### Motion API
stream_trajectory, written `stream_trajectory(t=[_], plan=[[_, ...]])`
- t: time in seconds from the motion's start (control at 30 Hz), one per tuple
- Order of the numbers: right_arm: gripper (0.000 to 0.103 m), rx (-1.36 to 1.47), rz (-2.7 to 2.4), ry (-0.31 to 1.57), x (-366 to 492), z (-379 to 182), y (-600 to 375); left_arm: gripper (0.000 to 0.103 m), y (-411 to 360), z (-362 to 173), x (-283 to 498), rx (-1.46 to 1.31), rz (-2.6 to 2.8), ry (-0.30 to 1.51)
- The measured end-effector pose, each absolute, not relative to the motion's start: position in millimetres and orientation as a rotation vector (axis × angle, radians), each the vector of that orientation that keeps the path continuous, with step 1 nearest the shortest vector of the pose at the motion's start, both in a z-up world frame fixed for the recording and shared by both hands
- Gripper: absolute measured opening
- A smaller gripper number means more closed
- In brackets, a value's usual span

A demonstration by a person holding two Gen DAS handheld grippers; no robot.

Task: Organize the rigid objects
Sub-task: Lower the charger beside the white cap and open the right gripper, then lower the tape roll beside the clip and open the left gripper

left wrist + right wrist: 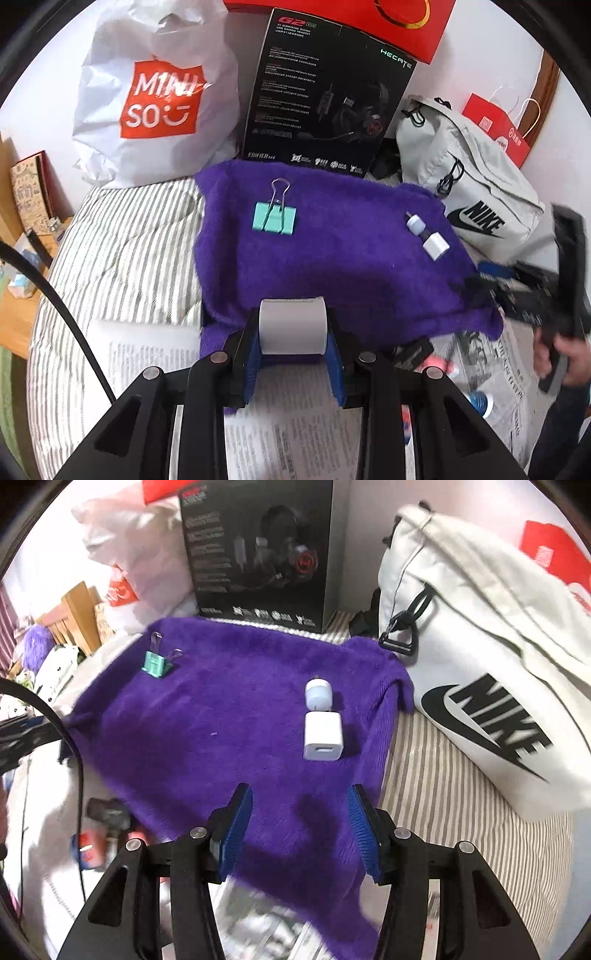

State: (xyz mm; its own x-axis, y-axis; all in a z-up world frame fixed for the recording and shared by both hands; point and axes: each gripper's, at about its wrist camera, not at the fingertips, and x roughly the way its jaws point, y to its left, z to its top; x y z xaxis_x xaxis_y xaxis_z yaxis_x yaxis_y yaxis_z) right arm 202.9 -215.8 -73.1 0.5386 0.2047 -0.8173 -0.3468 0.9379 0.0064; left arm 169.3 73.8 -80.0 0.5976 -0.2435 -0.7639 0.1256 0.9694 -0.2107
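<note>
A purple fuzzy cloth (332, 258) (229, 720) lies on the striped bed. On it rest a mint binder clip (275, 218) (157, 662), a small round white piece (415, 223) (318, 695) and a white charger cube (435, 246) (323, 736). My left gripper (292, 332) is shut on a white paper roll (292, 326) at the cloth's near edge. My right gripper (300, 834) is open and empty over the cloth's near part, short of the charger cube; it shows blurred at the right of the left wrist view (546, 295).
A white Miniso bag (155, 107), a black headset box (328, 96) (258, 550) and a grey Nike bag (472, 192) (480, 672) stand behind the cloth. Newspaper (295, 428) lies in front. A wooden bedside table (22, 206) is at the left. Small items (99, 834) lie left of the right gripper.
</note>
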Motion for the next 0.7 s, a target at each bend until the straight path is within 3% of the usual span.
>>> stream_trajectory(t=[0.7], plan=[[0.058,0.044,0.261,0.926,129,-66,-228,0.029,57,-111,272,-0.015,-0.149,0.985]])
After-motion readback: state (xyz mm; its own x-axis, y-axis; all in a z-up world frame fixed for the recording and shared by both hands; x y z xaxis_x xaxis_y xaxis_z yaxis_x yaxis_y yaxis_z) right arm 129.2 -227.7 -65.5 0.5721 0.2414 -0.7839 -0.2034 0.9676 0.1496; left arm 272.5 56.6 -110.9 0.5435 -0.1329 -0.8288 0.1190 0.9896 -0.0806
